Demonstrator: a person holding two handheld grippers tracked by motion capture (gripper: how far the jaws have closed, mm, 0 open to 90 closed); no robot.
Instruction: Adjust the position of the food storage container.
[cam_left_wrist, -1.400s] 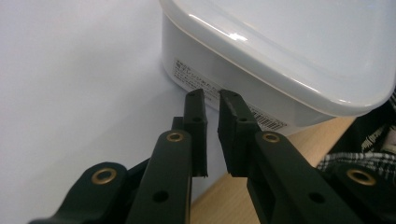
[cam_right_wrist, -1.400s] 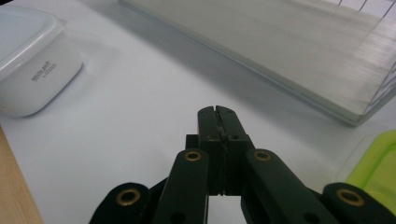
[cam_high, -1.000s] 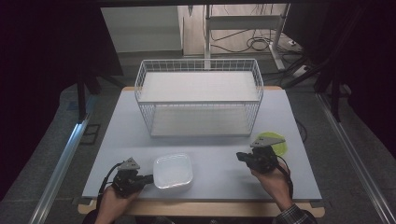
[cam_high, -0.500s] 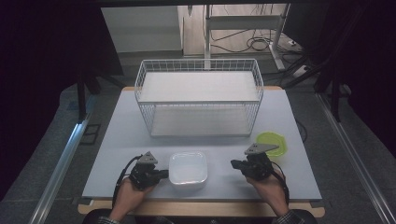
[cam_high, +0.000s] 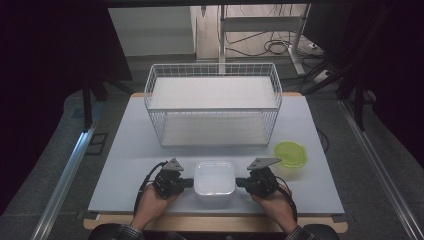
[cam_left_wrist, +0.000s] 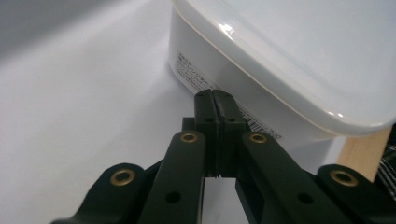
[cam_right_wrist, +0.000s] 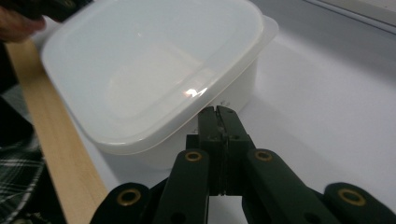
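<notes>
The left tool (cam_high: 189, 183) and the right tool (cam_high: 241, 182) are seen clenched, each with its jaws pressed flat together and nothing caught between them. From there the scene is taken by size, with the white lidded container (cam_high: 214, 178) as the landmark. The pale worktop (cam_high: 125, 155) is spread under the container, and its wooden front edge is seen just behind the container in both gripper views. The white wire basket (cam_high: 213, 107) is placed beyond the container, well apart from it, toward the far side of the worktop. The container itself is set near the front edge, midway between the two tools. A small green bowl (cam_high: 291, 153) is found to the container's right and slightly beyond it, clear of it. In the left gripper view the closed tips of the left tool (cam_left_wrist: 214, 95) are laid against the container's labelled side wall (cam_left_wrist: 219, 79). In the right gripper view the closed tips of the right tool (cam_right_wrist: 218, 110) are held at the opposite wall, just under the lid's rim (cam_right_wrist: 196, 100).
</notes>
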